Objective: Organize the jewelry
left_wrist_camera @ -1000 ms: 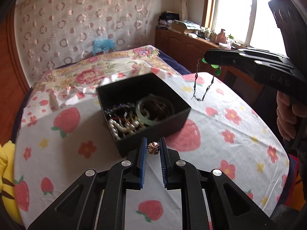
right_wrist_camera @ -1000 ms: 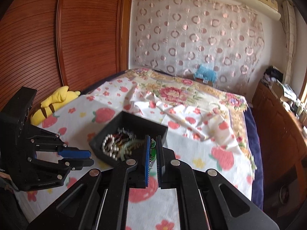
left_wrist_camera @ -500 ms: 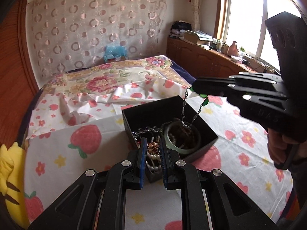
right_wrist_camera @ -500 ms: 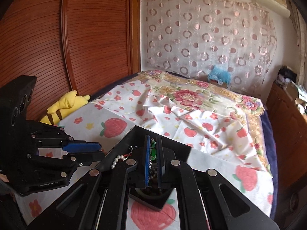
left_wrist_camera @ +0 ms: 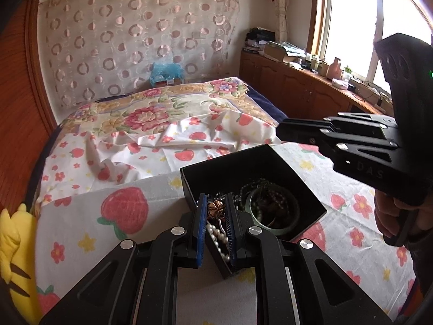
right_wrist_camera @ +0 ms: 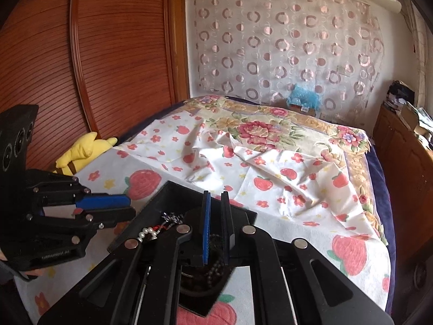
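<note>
Between the blue pads of the left gripper, nearest the left wrist camera, a small copper-coloured flower ornament is being pinched, the jaws standing narrow around it. It is hanging over the near corner of the black jewelry box, right above a strand of white pearls that is lying against the box's near wall. Just beyond, inside the box, a green bangle is lying flat with dark beads coiled in and around it. The box is sitting on the strawberry-print sheet, with a large strawberry just to its left.

In the right wrist view, the right gripper is hovering above the same box, its pads standing slightly apart with nothing visible between them; dark beads are showing below the gap. The pearls and a bit of red thread are peeking out beside its left finger, and the left gripper is reaching in from the left edge, its blue pad pointing at the box.

Farther off, the sheet is lying rumpled over a floral bedspread. A yellow plush toy is resting at the bed's edge by the ribbed wooden wardrobe. At the far end, a curtain with ring patterns is hanging, a blue bundle sitting below it, and a wooden cabinet piled with clutter is running under the window.
</note>
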The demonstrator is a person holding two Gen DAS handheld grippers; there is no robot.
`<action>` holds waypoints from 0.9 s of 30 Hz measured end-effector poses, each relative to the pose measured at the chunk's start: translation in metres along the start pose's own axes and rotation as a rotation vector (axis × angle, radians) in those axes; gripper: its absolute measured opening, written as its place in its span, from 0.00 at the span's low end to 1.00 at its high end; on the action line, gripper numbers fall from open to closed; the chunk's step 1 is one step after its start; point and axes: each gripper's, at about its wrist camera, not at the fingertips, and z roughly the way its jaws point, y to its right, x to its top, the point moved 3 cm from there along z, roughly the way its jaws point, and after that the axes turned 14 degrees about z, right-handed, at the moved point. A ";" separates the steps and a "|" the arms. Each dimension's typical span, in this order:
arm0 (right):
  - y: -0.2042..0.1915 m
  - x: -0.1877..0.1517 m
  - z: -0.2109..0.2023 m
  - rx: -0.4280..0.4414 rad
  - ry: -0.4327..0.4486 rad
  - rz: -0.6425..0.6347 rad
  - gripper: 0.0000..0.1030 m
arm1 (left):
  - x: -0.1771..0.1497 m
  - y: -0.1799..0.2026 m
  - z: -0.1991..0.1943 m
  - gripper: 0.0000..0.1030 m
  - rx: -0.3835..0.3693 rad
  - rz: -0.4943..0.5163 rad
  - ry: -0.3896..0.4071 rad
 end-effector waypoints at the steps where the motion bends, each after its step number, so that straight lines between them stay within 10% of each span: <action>1: 0.002 -0.002 -0.001 -0.003 -0.002 0.007 0.09 | 0.001 0.000 0.002 0.12 -0.001 0.000 -0.001; 22: 0.032 -0.046 -0.030 -0.052 0.000 0.101 0.09 | 0.021 0.001 0.022 0.13 0.034 -0.008 -0.002; 27: 0.028 -0.053 -0.039 -0.053 0.010 0.096 0.09 | 0.012 0.004 0.008 0.36 0.058 -0.020 0.016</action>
